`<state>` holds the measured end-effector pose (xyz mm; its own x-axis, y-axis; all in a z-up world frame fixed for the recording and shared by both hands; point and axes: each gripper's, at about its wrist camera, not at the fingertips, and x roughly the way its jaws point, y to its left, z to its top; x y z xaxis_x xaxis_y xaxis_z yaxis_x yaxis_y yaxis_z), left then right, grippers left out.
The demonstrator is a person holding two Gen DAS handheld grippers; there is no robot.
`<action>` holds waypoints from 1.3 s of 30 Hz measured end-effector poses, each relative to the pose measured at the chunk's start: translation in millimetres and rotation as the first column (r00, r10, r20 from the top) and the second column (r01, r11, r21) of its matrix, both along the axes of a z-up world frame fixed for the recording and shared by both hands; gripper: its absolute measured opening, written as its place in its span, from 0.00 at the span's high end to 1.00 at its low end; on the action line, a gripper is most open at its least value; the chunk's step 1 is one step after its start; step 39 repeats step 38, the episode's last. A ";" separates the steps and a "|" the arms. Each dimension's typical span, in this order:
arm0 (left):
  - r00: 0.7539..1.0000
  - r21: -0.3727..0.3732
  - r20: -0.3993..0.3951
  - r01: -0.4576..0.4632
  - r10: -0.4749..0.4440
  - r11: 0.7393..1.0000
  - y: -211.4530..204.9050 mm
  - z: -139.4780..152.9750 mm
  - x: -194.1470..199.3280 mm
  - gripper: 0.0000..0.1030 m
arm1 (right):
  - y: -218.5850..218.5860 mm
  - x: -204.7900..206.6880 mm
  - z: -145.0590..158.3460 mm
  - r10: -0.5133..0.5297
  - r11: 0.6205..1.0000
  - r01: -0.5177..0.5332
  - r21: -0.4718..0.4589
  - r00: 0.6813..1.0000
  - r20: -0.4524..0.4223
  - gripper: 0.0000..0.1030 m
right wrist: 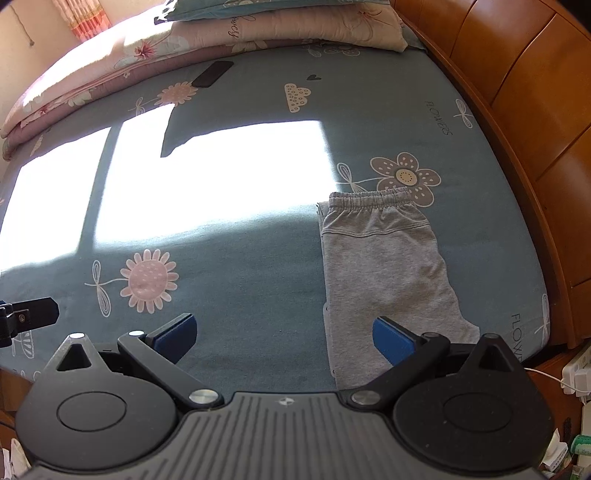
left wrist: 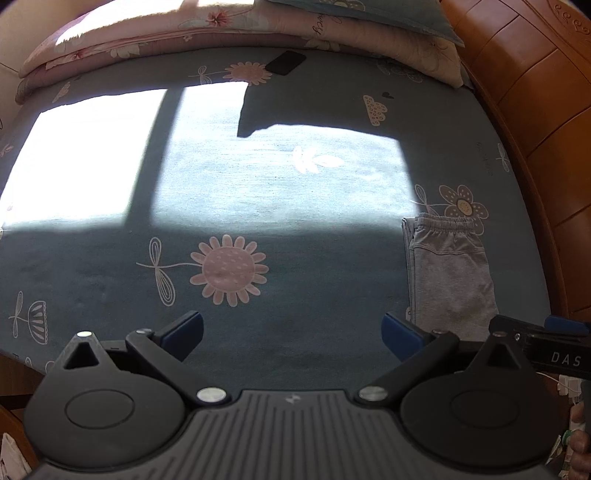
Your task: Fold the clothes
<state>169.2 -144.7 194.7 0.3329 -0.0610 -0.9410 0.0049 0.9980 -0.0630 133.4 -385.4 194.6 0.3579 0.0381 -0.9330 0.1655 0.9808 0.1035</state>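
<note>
A pair of grey sweatpants [right wrist: 388, 266] lies folded into a narrow strip on the teal flowered bedsheet [right wrist: 258, 288], waistband toward the far side. The same grey sweatpants [left wrist: 450, 277] show at the right in the left wrist view. My right gripper [right wrist: 284, 338] hangs open above the sheet, its blue right pad [right wrist: 391, 339] over the pants' near left edge, nothing between the fingers. My left gripper [left wrist: 293, 338] is open too, over bare sheet to the left of the pants. The right gripper's body [left wrist: 546, 350] shows at the right edge of the left view.
Folded pink floral quilts and a pillow [right wrist: 229, 33] are stacked at the far side. A black phone [right wrist: 214, 74] lies on the sheet near them. A wooden headboard [right wrist: 517, 96] runs along the right. Bright sun patches [right wrist: 207, 177] cross the sheet. A white power strip [right wrist: 576, 373] sits by the bed's corner.
</note>
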 end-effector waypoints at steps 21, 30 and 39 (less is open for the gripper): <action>0.996 0.037 -0.078 -0.038 0.041 0.999 14.4 -14.7 -4.9 0.01 | 7.7 4.4 -6.5 0.007 1.000 -0.007 0.006 1.000 -0.022 0.00; 0.998 0.063 -0.054 -0.031 0.034 0.998 12.5 -12.4 -5.5 0.01 | 9.5 4.1 -6.7 0.013 1.000 -0.013 0.003 1.000 -0.022 0.00; 0.998 0.074 -0.052 -0.032 0.036 0.997 11.8 -13.7 -4.2 0.01 | 9.1 5.4 -7.8 0.011 1.000 -0.011 0.003 1.000 -0.025 0.00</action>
